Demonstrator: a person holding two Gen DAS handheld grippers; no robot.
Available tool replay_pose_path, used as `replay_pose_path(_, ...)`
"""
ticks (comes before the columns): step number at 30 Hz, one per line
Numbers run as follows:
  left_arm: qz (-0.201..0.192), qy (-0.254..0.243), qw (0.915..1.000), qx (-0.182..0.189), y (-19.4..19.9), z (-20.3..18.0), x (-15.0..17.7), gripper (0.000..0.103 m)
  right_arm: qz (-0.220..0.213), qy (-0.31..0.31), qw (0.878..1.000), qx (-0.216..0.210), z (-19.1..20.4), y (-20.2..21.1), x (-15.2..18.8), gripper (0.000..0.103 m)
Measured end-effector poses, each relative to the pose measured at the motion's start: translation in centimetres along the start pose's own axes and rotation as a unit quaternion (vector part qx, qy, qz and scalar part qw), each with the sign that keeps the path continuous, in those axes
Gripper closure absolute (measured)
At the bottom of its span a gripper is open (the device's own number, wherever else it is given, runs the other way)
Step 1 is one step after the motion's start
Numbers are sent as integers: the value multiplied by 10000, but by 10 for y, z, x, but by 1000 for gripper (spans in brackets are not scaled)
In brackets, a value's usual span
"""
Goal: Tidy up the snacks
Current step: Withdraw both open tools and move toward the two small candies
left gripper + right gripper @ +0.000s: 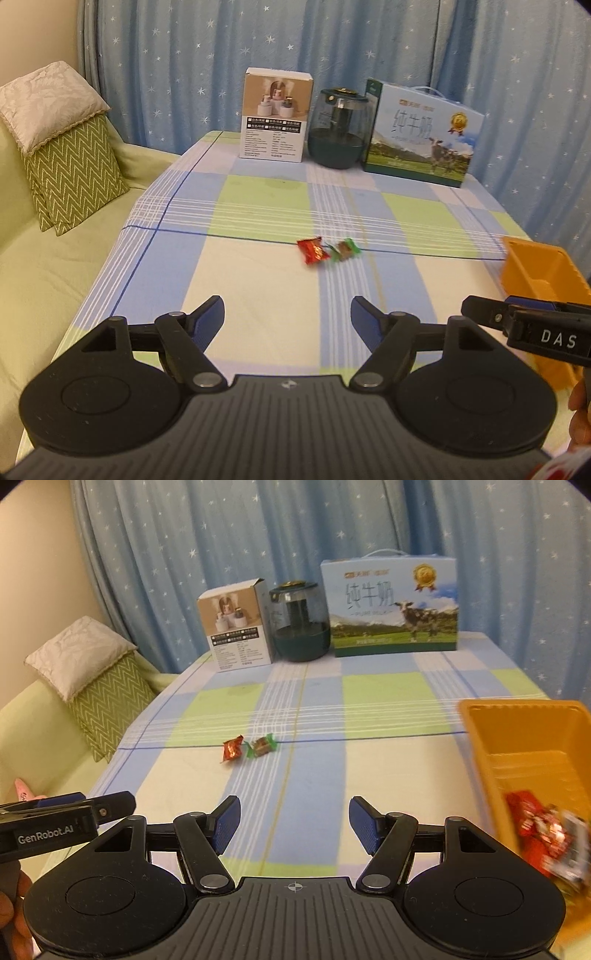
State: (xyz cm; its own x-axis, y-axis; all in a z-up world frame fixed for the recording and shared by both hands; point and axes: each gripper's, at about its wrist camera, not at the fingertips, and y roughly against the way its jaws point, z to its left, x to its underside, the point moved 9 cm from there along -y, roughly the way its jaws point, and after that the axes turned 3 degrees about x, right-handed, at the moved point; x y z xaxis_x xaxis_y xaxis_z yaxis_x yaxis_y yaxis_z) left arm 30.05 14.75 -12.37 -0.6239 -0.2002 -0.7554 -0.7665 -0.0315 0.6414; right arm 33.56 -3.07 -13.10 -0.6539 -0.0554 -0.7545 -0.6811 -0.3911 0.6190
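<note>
dim warm indoor light, soft shadows, fisheye bending at edges, orange bin [524, 738] motion-blurred

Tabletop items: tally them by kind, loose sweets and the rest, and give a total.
Loose wrapped candies: 2, red candy and green candy
Orange bin: 1, red snack packs inside too blurred to count
Boxes: 2, white box, milk carton
Dark green jar: 1
Total: 6
</note>
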Motion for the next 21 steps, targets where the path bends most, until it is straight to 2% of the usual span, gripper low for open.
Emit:
replay_pose_path(6,2,-79,10000,61,-36,5,-14,30,116,57,9997,-188,11,-47,-10,38)
replay_pose_path(16,60,-116,9999,30,-84,21,-33,31,213,548,9979,-284,19,-118,-21,38)
replay_pose_path(21,15,24,10000,-44,-100,35,-40,31,166,728,9965,-376,24,-142,-25,46)
